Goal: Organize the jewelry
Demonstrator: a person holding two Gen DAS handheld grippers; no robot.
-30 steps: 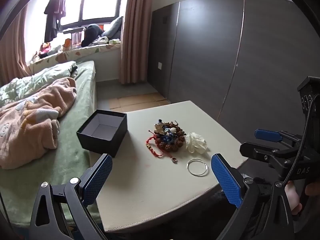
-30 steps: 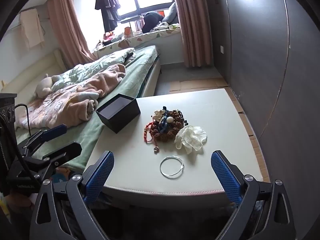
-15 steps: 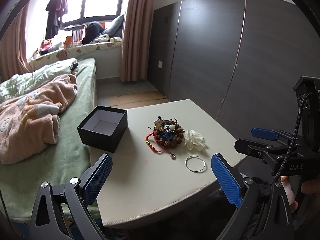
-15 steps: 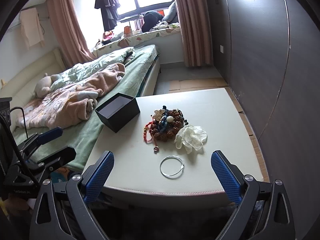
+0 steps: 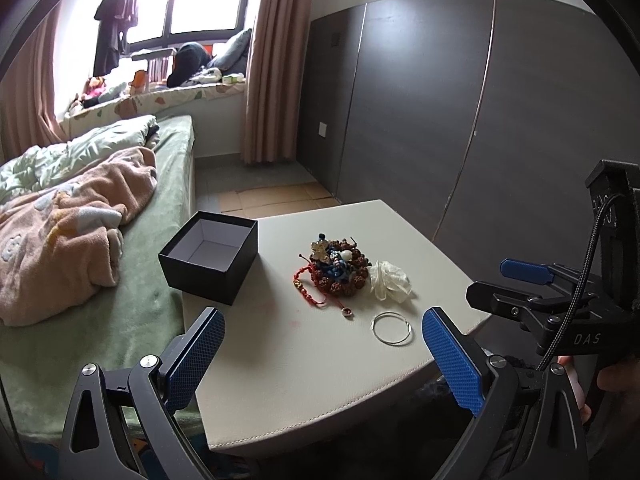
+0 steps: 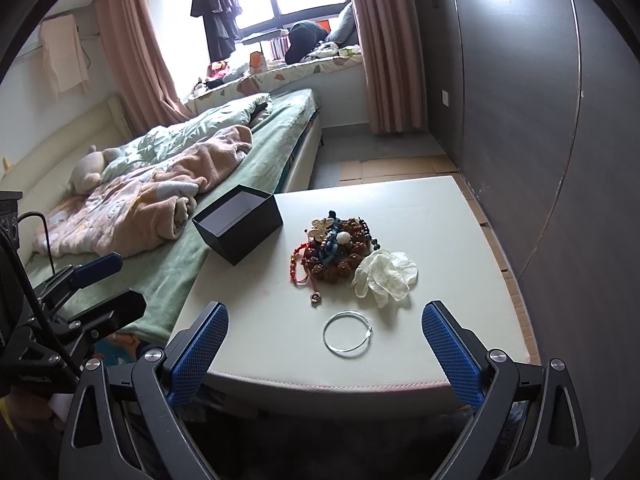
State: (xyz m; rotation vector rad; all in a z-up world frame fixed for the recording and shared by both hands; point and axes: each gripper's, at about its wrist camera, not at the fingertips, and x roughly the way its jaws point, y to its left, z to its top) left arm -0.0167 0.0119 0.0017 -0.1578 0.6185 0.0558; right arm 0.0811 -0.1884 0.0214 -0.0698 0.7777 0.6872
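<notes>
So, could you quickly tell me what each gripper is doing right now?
Left gripper: open, holding nothing.
Right gripper: open, holding nothing.

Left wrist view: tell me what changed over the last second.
The left gripper drew back slightly, so the table and black box look a little farther off. Nothing was gripped or released. The jewelry pile, silver bangle and white scrunchie lie unmoved; both grippers stay open, the right gripper steady.

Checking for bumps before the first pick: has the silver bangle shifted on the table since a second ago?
No. The silver bangle lies just as far in front of the white glove and beside the red cord's ring.
</notes>
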